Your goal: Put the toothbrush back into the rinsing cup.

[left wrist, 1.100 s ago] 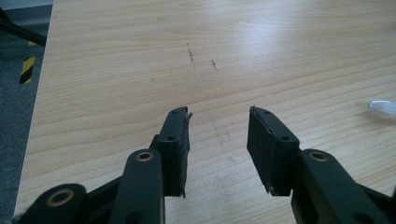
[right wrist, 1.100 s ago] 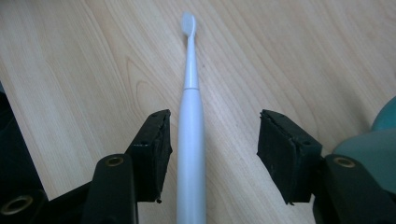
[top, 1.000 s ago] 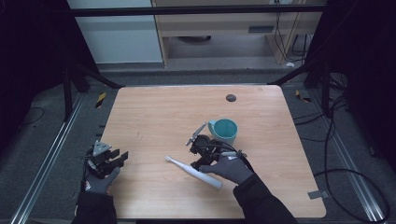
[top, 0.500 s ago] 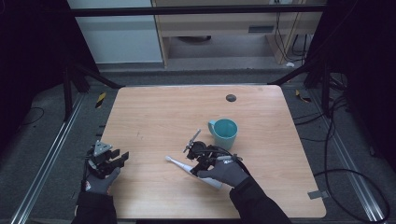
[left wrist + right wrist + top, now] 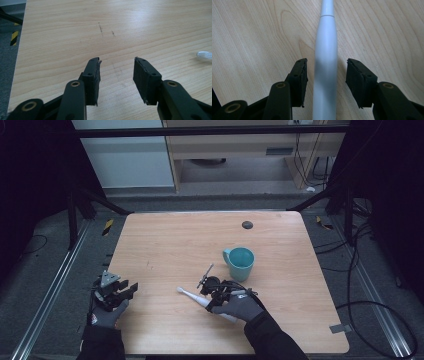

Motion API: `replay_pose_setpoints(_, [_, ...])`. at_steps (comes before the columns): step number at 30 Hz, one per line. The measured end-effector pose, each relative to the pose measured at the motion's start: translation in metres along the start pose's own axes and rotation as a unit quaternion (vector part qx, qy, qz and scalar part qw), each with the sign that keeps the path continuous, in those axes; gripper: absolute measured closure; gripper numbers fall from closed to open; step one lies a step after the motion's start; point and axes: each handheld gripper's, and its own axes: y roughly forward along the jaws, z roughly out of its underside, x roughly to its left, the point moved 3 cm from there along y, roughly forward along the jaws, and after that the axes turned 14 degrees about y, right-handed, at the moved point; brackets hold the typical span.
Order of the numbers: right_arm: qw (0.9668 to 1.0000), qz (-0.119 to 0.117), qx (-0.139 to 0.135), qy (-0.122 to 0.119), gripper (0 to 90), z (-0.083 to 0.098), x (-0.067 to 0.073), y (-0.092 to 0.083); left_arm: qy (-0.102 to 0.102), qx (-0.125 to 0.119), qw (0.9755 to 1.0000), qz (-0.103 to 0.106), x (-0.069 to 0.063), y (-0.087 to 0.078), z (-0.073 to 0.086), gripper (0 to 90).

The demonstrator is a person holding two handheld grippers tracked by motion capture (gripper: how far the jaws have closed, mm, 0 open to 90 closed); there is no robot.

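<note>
The white electric toothbrush (image 5: 325, 65) lies flat on the wooden worktop (image 5: 165, 240) near the teal mug (image 5: 240, 262). The right gripper (image 5: 325, 67) straddles its handle, fingers apart. The left gripper (image 5: 117, 65) rests near the worktop's left edge, fingers apart and empty.

High view overlooks the table (image 5: 165, 240); gripper views skim it closely.

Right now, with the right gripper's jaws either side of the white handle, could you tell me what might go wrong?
1. The smooth, rounded white plastic handle lies between the right gripper's open jaws with gaps on both sides; uneven closing could roll or squirt it away.
2. The teal ceramic mug stands close beyond the right hand; a lift swinging forward might knock it.
3. The jaws sit low over the wooden table and may scrape it.
</note>
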Motion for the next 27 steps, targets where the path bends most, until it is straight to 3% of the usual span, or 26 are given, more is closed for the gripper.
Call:
replay_pose_setpoints(17, [0.9993, 0.017, 0.034, -0.005, 63.7, 0.002, 0.002, 0.015, 0.001, 0.002, 1.0, 0.001, 0.0, 0.001, 0.0, 56.5])
replay_pose_setpoints(27, [0.9993, 0.022, 0.031, 0.0, 66.3, 0.002, 0.003, 0.015, 0.002, 0.003, 1.0, 0.0, -0.001, 0.001, 0.0, 56.8])
